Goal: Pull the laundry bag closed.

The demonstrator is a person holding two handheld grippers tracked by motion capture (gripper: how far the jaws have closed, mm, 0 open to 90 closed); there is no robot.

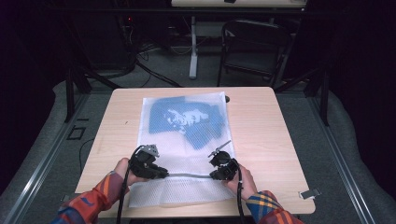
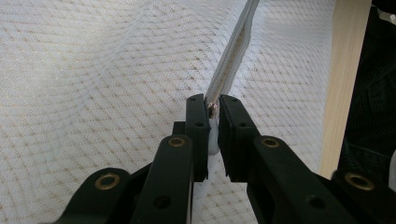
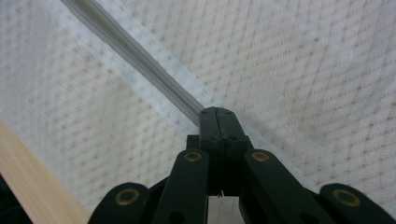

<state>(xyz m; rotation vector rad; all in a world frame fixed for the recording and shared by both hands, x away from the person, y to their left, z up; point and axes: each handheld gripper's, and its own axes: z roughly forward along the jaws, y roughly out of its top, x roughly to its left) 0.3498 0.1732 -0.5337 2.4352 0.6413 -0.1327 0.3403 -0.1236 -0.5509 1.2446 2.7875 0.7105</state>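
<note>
A white mesh bag [image 1: 184, 144] lies flat on the wooden table [image 1: 271, 126], with a blue garment [image 1: 187, 119] inside its far half. A grey zipper strip [image 1: 189, 175] runs across the bag's near part, stretched between my two grippers. My left gripper [image 1: 164, 173] is shut on the strip's left end. In the left gripper view the jaws [image 2: 212, 109] pinch the zipper [image 2: 232, 51] at a small metal piece, over the mesh [image 2: 93, 70]. My right gripper [image 1: 212, 176] is shut on the right end; its jaws [image 3: 217, 114] clamp the zipper [image 3: 135, 51].
A black folding chair [image 1: 254, 46] and a white desk leg [image 1: 193, 46] stand beyond the table, with cables on the floor. A small metal clip [image 1: 309, 193] lies at the table's near right corner. The table edge [image 2: 343, 79] runs close beside the left gripper.
</note>
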